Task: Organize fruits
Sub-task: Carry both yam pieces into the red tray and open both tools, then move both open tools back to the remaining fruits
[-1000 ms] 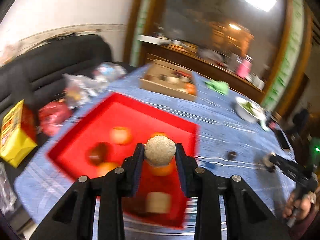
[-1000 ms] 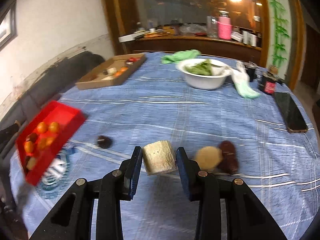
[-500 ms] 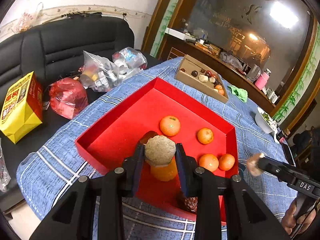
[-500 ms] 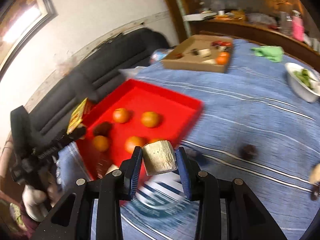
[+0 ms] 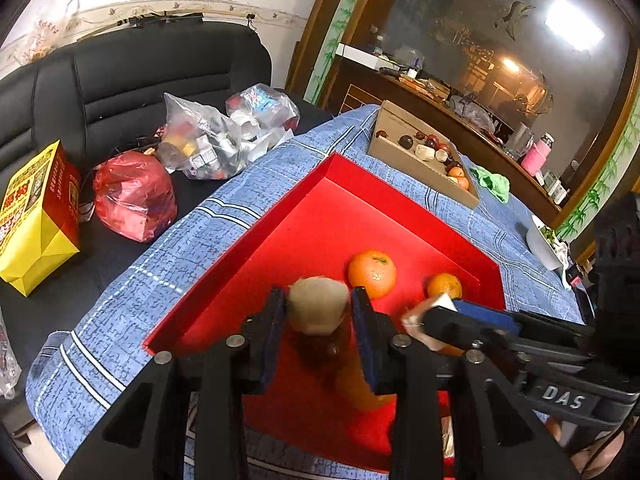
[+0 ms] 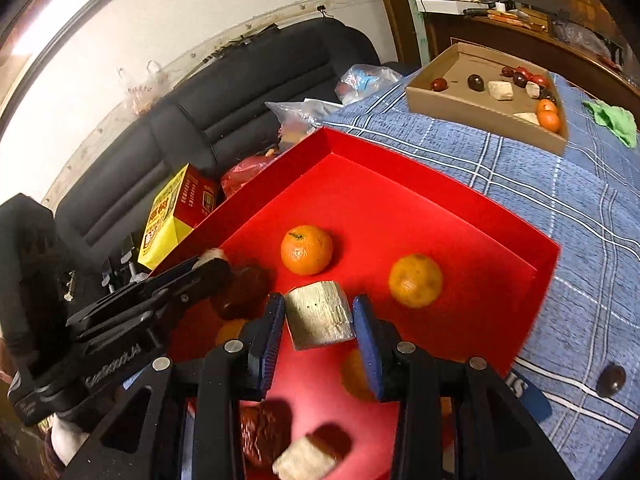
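Fruits go into the red tray (image 5: 320, 216), and most of them already lie there. The tray sits on the table with the blue cloth (image 5: 240, 208), close to the table's edge. Past the tray's far corner is a cardboard box (image 6: 480, 108) with a few more fruits in it.

Both of our tools hang over the near part of the tray, side by side and very close. The left gripper (image 5: 318, 300) has a round tan fruit (image 5: 318, 306) between its jaws. The jaws have just been opening a little. We cannot tell if the pads press on the fruit or have let it go. The right gripper (image 6: 320, 308) is closed on a pale cut chunk (image 6: 320, 314) and holds it above the tray floor.

In the tray, two oranges (image 6: 306, 250) rest just beyond the grippers. A dark fruit (image 6: 244, 288) lies right under the left gripper. Outside the tray, near its right side, a small dark fruit (image 6: 611, 378) waits on the cloth.

What could go wrong? We think the tan fruit may land on the dark fruit, bounce, and roll. The near tray wall is low, so it might hop out toward the table's edge. Our two tools could also bump, since they are so close, and that could knock the pale chunk loose.
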